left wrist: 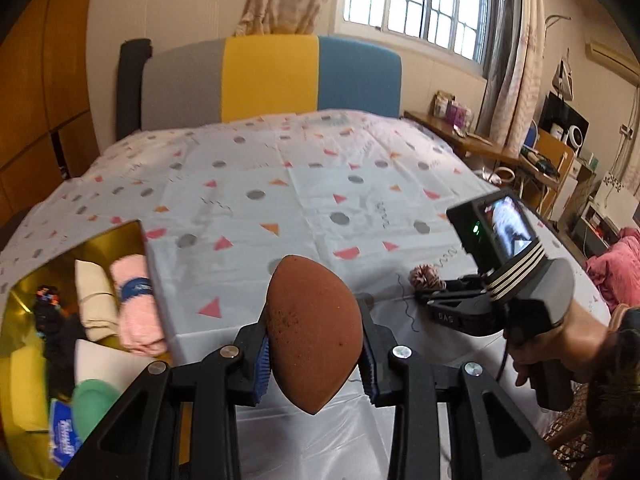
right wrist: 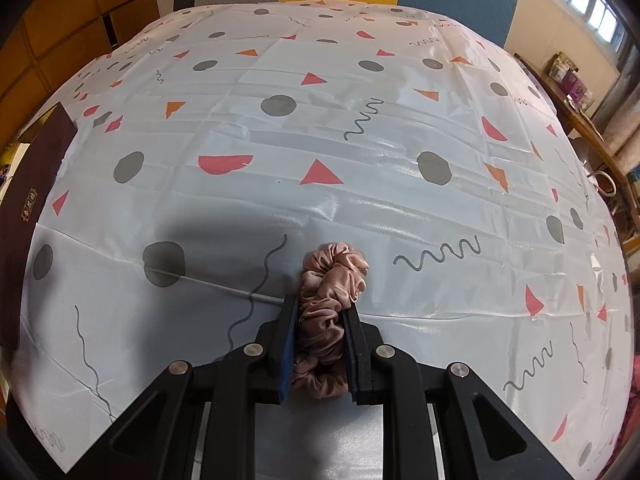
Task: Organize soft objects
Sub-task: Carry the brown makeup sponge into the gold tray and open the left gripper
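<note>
Left gripper [left wrist: 316,344] clamped on brown sponge [left wrist: 314,332] at lower centre, right gripper [right wrist: 320,344] pinching pink scrunchie [right wrist: 330,304] on sheet [right wrist: 320,128], gold box [left wrist: 24,280] lower left holding what look like rolled towels [left wrist: 136,300].

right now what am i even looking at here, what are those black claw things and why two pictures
Each black claw is a hand-held gripper, a two-finger tool a person carries, with a camera looking along its fingers. The left camera shows the left hand-held gripper squeezing a brown sponge, with a gold-lined box of soft items at its left. The right camera shows the right hand-held gripper pinching a pink scrunchie over a patterned sheet covering the bed. The left view also catches the person's hand holding that right tool.
</note>
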Available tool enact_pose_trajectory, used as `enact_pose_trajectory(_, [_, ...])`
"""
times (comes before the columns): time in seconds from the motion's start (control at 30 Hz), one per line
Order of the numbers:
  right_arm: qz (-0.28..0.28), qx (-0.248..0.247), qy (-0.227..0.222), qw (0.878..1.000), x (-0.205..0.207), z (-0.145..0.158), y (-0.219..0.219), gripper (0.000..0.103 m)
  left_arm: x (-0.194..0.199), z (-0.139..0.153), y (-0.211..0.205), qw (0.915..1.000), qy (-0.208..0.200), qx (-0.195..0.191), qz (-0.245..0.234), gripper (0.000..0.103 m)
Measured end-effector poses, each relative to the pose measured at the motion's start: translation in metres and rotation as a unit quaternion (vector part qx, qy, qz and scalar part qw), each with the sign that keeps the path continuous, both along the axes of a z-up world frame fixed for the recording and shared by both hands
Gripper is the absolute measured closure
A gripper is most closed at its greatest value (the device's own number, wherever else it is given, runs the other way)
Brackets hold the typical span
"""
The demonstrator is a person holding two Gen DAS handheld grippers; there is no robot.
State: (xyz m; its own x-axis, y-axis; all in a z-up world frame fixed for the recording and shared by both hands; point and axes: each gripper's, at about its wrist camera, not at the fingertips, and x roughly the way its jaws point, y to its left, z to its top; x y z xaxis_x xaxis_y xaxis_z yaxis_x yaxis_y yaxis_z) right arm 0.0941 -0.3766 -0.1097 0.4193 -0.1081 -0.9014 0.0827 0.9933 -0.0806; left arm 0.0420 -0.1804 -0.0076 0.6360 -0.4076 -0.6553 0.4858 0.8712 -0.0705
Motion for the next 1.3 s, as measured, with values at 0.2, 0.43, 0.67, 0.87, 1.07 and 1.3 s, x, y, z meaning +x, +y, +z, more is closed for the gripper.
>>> enact_pose_trajectory(0.2, [0.003,-0.008,-0.001,1.0,-0.001,0.0,0.004,0.083,-0.005,0.019,0.03,0.9996,-0.014,-0.007,0.022,0.067])
enact_pose_trajectory(0.43, [0.004,-0.014,-0.003,1.0,-0.002,-0.001,0.005,0.083,-0.002,0.027,0.069,0.9978,-0.017,-0.008,0.064,0.067])
enact_pose_trajectory(0.67, [0.006,-0.022,-0.003,1.0,-0.002,-0.001,0.007,0.083,0.001,0.024,0.102,0.9955,-0.005,-0.016,0.093,0.067])
enact_pose_trajectory(0.87, [0.007,-0.026,-0.003,1.0,-0.003,0.0,0.008,0.083,0.005,0.023,0.137,0.9923,0.009,-0.034,0.119,0.067])
enact_pose_trajectory(1.07, [0.009,-0.029,-0.002,1.0,-0.003,0.0,0.008,0.083,0.023,0.019,0.202,0.9788,0.044,-0.079,0.184,0.067])
enact_pose_trajectory(1.3, [0.01,-0.03,-0.001,0.999,-0.003,0.0,0.008,0.083,0.049,-0.006,0.248,0.9604,0.112,-0.133,0.218,0.067])
